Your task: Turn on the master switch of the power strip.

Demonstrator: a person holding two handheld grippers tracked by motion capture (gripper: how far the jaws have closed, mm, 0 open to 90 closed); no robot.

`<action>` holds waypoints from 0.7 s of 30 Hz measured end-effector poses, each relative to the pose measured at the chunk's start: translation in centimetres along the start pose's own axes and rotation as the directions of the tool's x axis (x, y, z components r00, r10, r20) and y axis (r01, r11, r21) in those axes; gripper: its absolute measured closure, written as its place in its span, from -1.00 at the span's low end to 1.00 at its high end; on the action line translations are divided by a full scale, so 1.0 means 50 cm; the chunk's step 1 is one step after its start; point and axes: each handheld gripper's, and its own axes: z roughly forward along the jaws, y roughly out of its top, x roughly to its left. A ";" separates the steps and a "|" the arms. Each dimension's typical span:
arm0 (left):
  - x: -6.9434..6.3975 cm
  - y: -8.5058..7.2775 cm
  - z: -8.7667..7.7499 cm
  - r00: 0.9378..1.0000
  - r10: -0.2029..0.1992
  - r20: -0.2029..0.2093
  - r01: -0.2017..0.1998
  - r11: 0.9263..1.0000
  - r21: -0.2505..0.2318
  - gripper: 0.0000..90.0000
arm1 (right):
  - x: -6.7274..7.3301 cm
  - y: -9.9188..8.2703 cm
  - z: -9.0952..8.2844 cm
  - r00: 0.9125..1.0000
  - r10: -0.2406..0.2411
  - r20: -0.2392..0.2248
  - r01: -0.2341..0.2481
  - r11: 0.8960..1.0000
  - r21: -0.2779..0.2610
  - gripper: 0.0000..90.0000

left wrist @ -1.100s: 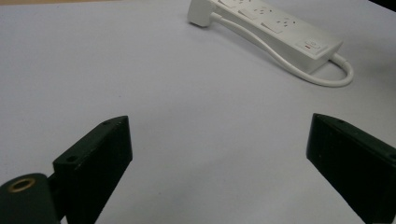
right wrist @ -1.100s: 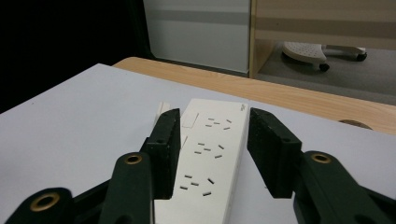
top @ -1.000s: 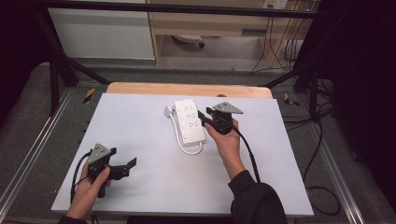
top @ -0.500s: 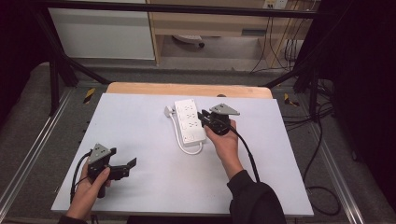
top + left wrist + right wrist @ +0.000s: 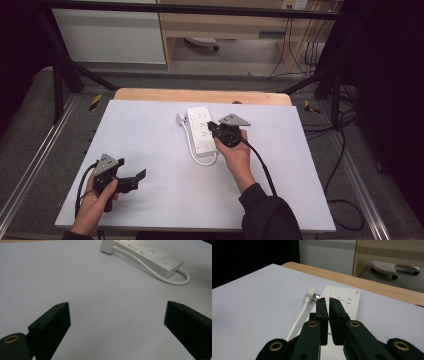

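Power strip (image 5: 201,127) unmoved; right gripper (image 5: 214,128) over it has just closed empty. Left gripper (image 5: 141,175) at seven o'clock gapes wide.

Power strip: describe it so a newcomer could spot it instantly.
On the pale table top, look toward the far middle, just left of the right gripper. The power strip is the white slab of sockets, its white cord looping back to a plug.

power strip (image 5: 201,129): white, with white cord and plug
table sheet (image 5: 150,150): pale grey-lilac
table edge (image 5: 200,95): light wood
grippers' jaws: black
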 end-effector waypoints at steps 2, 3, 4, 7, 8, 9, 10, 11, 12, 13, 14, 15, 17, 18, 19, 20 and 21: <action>0.000 0.000 0.000 1.000 0.000 0.000 0.000 1.000 0.000 -0.85 | 0.002 -0.002 0.002 1.000 -0.003 0.001 0.003 1.000 0.002 0.95; 0.000 0.000 0.000 1.000 0.001 0.000 -0.001 1.000 0.002 -0.85 | 0.002 -0.004 0.004 1.000 0.006 -0.007 -0.006 1.000 0.006 0.96; 0.000 0.000 0.000 1.000 0.001 0.000 -0.001 1.000 0.002 -0.85 | 0.002 -0.004 0.004 1.000 0.006 -0.007 -0.006 1.000 0.006 0.96; -0.001 0.000 0.000 1.000 0.004 0.002 -0.004 1.000 0.001 -0.85 | 0.001 -0.009 0.011 0.999 0.030 -0.009 -0.030 0.999 0.018 0.99; -0.001 0.000 0.000 1.000 0.005 0.002 -0.005 1.000 -0.001 -0.85 | 0.002 -0.010 0.011 1.000 0.021 -0.005 -0.021 1.000 0.022 0.99; -0.001 0.000 0.000 1.000 0.005 0.002 -0.005 1.000 -0.001 -0.85 | 0.003 -0.011 0.012 1.000 0.017 -0.004 -0.017 1.000 0.026 1.00; -0.001 0.000 0.000 1.000 0.006 0.002 -0.006 1.000 0.000 -0.85 | 0.004 -0.013 0.013 1.000 0.015 -0.006 -0.015 0.999 0.030 1.00; -0.001 0.000 0.000 1.000 0.007 0.002 -0.007 1.000 0.000 -0.85 | 0.005 -0.014 0.014 1.000 0.009 -0.007 -0.008 0.999 0.032 1.00; -0.001 0.000 0.000 1.000 0.006 0.002 -0.006 1.000 0.001 -0.85 | 0.005 -0.014 0.014 1.000 0.009 -0.007 -0.008 0.999 0.032 1.00; -0.001 0.000 0.000 1.000 0.006 0.002 -0.006 1.000 0.001 -0.85 | 0.007 -0.016 0.015 1.000 0.006 -0.007 -0.006 0.999 0.037 1.00; -0.001 0.000 0.000 1.000 0.006 0.003 -0.006 1.000 0.000 -0.85 | 0.010 -0.019 0.018 1.000 0.004 -0.009 -0.004 0.999 0.043 1.00; -0.001 0.000 0.000 1.000 0.006 0.003 -0.006 1.000 0.001 -0.85 | 0.012 -0.019 0.018 1.000 0.005 -0.010 -0.005 0.999 0.044 1.00; -0.001 0.000 0.000 1.000 0.006 0.003 -0.006 1.000 0.000 -0.85 | 0.013 -0.021 0.020 1.000 0.005 -0.011 -0.004 0.999 0.050 1.00; -0.001 0.000 -0.001 1.000 0.006 0.003 -0.006 1.000 -0.001 -0.85 | 0.013 -0.022 0.021 1.000 0.008 -0.012 -0.008 0.999 0.052 1.00; -0.001 0.000 -0.001 1.000 0.006 0.003 -0.006 1.000 -0.001 -0.85 | 0.013 -0.022 0.022 1.000 0.009 -0.010 -0.008 0.998 0.058 1.00; 0.000 0.000 -0.001 1.000 0.006 0.004 -0.006 1.000 0.000 -0.85 | 0.013 -0.023 0.022 1.000 0.010 -0.010 -0.010 0.998 0.061 1.00; 0.000 0.000 0.000 1.000 0.007 0.004 -0.007 1.000 0.001 -0.85 | 0.013 -0.024 0.022 1.000 0.011 -0.010 -0.010 0.998 0.066 1.00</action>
